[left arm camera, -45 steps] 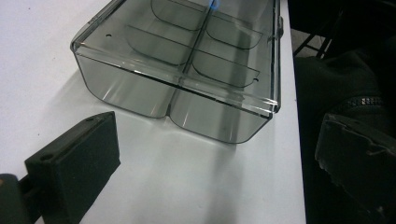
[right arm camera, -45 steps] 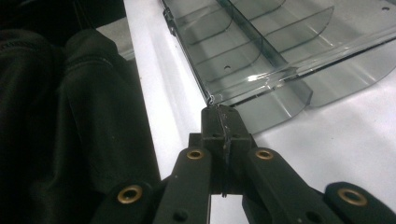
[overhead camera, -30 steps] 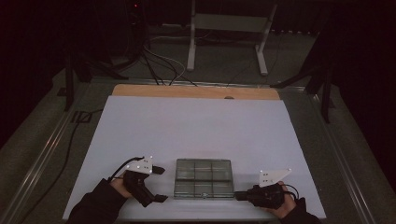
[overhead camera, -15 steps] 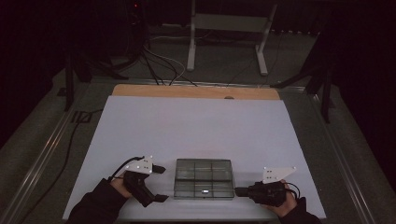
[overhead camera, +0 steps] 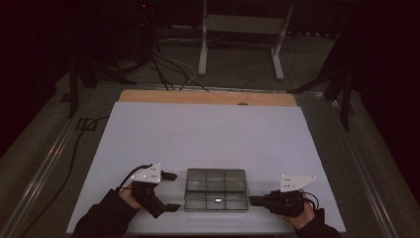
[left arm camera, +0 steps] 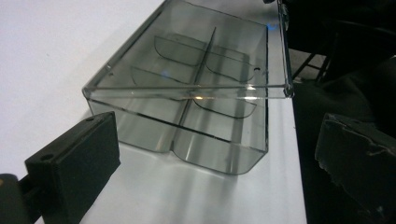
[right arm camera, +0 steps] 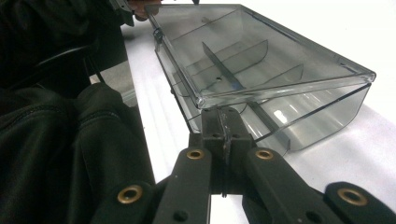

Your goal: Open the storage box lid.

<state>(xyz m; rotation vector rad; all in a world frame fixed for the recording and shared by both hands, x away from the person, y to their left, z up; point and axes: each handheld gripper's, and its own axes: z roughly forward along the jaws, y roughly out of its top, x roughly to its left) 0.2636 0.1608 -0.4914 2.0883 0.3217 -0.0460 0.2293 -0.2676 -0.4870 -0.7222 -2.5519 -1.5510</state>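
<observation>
A clear plastic compartment box (overhead camera: 216,190) with a hinged lid lies near the front edge of the white table (overhead camera: 208,129). My left gripper (overhead camera: 172,191) stands open just left of the box, one jaw on each side of its end wall and touching nothing. In the left gripper view the box (left arm camera: 187,93) sits ahead of the spread jaws of that gripper (left arm camera: 215,172). My right gripper (overhead camera: 252,201) is shut, its tip against the box's right front corner. In the right gripper view the tip of this gripper (right arm camera: 224,122) meets the box (right arm camera: 261,60) just under the slightly raised lid.
A wooden strip (overhead camera: 208,97) runs along the table's far edge. Beyond it, cables (overhead camera: 168,69) and a metal stand (overhead camera: 237,29) stand on the dark floor. Metal rails border both sides. Dark sleeves enter at the front.
My right gripper has edged left, closer against the box's right front corner. The left gripper and the box have stayed where they were.
</observation>
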